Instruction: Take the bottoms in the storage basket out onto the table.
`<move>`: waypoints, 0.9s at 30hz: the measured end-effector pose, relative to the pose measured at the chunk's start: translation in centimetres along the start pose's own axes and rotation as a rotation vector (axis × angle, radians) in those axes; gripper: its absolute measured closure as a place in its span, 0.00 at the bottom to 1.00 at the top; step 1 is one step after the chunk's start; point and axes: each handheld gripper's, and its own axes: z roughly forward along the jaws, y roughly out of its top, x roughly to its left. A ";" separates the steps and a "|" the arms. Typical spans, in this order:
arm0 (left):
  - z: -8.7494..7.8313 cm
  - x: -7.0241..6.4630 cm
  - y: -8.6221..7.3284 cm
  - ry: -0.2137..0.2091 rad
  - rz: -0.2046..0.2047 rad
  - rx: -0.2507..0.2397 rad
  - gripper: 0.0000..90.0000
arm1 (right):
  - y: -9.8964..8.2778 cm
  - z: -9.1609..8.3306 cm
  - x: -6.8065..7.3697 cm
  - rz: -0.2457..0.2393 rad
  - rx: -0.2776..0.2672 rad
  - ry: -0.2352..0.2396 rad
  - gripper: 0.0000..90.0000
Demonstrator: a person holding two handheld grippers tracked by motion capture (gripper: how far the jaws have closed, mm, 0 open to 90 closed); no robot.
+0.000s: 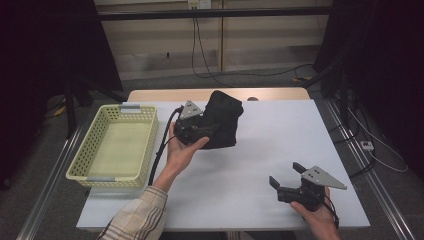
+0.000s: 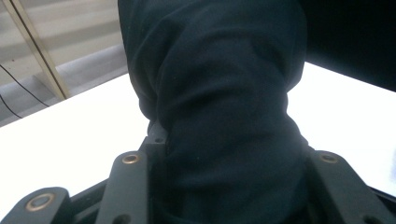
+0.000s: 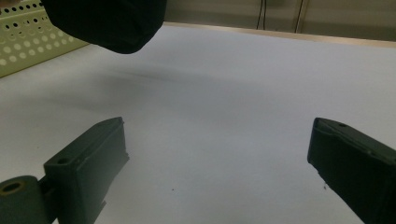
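Note:
A bundle of black cloth (image 1: 224,116) is at the middle of the white table (image 1: 280,135), toward the back. My left gripper (image 1: 210,131) comes at it from the left and is shut on it. In the left gripper view the cloth (image 2: 219,84) is bunched between the two jaws and rises past them. In the right gripper view the cloth's lower edge (image 3: 107,23) hangs a little above the table, with a shadow under it. My right gripper (image 1: 285,173) rests near the front right of the table, jaws wide apart and nothing between them (image 3: 217,135).
A pale yellow perforated basket (image 1: 86,150) with nothing in it stands at the table's left edge, and its wall (image 3: 28,42) shows in the right gripper view. Cables run along the floor behind and to the right of the table.

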 end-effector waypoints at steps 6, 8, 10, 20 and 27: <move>0.5 -0.1 -0.3 -0.002 0.006 0.022 0.58 | 0.0 0.0 0.0 0.000 0.001 0.001 0.05; 0.8 -0.2 -0.4 -0.006 0.006 0.029 0.58 | 0.0 0.0 0.0 0.000 0.000 0.001 0.05; 1.1 -0.3 -0.5 -0.013 0.001 0.041 0.59 | 0.0 0.0 0.0 0.003 0.000 0.001 0.05; 2.1 -0.8 -1.1 -0.029 0.008 0.082 0.59 | 0.0 0.0 0.1 0.004 -0.001 0.001 0.05; 2.9 -0.5 -1.7 -0.028 -0.009 0.119 0.58 | 0.0 0.0 0.1 0.005 -0.002 0.001 0.05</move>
